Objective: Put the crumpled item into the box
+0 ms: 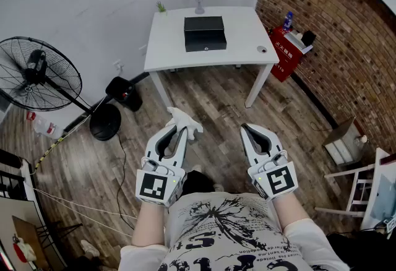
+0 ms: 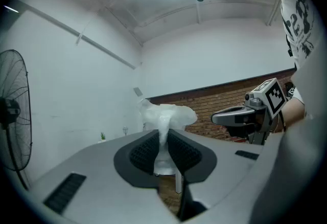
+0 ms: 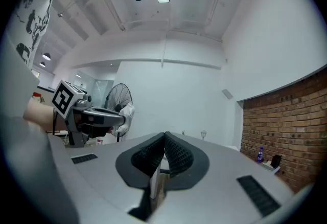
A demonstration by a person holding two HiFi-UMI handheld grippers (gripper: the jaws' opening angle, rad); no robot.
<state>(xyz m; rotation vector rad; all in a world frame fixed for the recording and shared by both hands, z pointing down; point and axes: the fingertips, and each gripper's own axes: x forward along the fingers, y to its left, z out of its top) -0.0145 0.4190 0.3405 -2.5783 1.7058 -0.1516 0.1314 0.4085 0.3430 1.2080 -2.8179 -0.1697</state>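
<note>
While the left gripper [image 1: 179, 130] is held low in front of the person, its jaws are clamped on the crumpled item [image 1: 184, 120], a white, soft-looking wad with irregular folds. In the left gripper view the ribbed pads [image 2: 145, 149] press a thin, pinched strip of the crumpled item [image 2: 166, 115] from both sides. The material widens into a bunched, lobed head just past the tips of the left gripper [image 2: 163, 133].

Orientation: the long axis of the item runs along the jaws. The narrow end sits between the pads and the wide end projects forward beyond the tips, pointing toward the table [image 1: 241, 28] in the head view. The head of the wad spreads sideways, more to the right gripper's side.

The right gripper [image 1: 249, 129] is level with the left and well apart from it. In the right gripper view the jaws of the right gripper [image 3: 164, 138] meet at their tips with nothing between them.

The box [image 1: 204, 33], black and rectangular, stands on the white table, well away from both grippers across the wooden floor [image 1: 210, 103].
</note>
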